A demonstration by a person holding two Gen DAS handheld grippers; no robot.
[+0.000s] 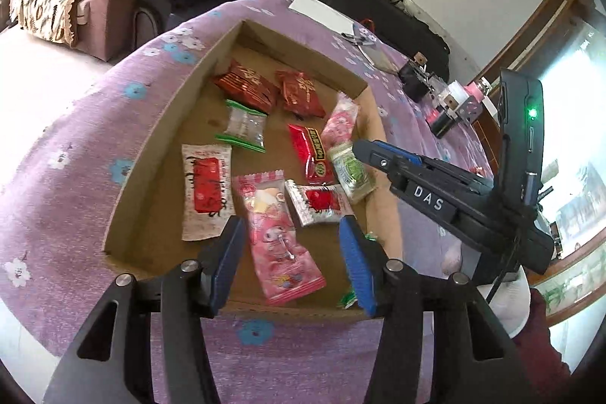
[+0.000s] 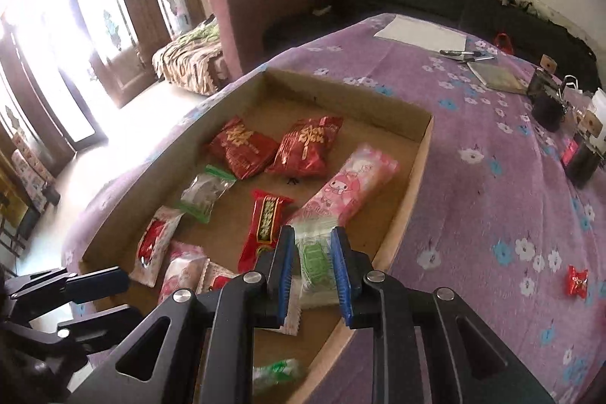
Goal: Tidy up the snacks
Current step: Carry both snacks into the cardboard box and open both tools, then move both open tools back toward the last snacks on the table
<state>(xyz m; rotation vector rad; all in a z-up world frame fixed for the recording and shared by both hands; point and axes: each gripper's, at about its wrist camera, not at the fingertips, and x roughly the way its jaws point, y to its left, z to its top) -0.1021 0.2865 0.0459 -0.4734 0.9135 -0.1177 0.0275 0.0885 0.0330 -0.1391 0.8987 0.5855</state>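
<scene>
Green-and-white snack packet (image 2: 316,262) lay inside the cardboard tray (image 2: 411,184), between the right gripper (image 2: 313,265)'s fingers, contact unclear. Left gripper (image 1: 291,252) hung with fingers apart over a pink packet (image 1: 278,245). Advice: release low, flat on the tray floor.

A purple floral table (image 2: 473,199) carries a cardboard tray (image 2: 413,177) and a red candy (image 2: 577,279).

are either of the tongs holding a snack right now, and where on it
The right tongs straddle the green-and-white packet at mid-length; whether they grip it cannot be told. The left tongs are open, holding nothing.
</scene>
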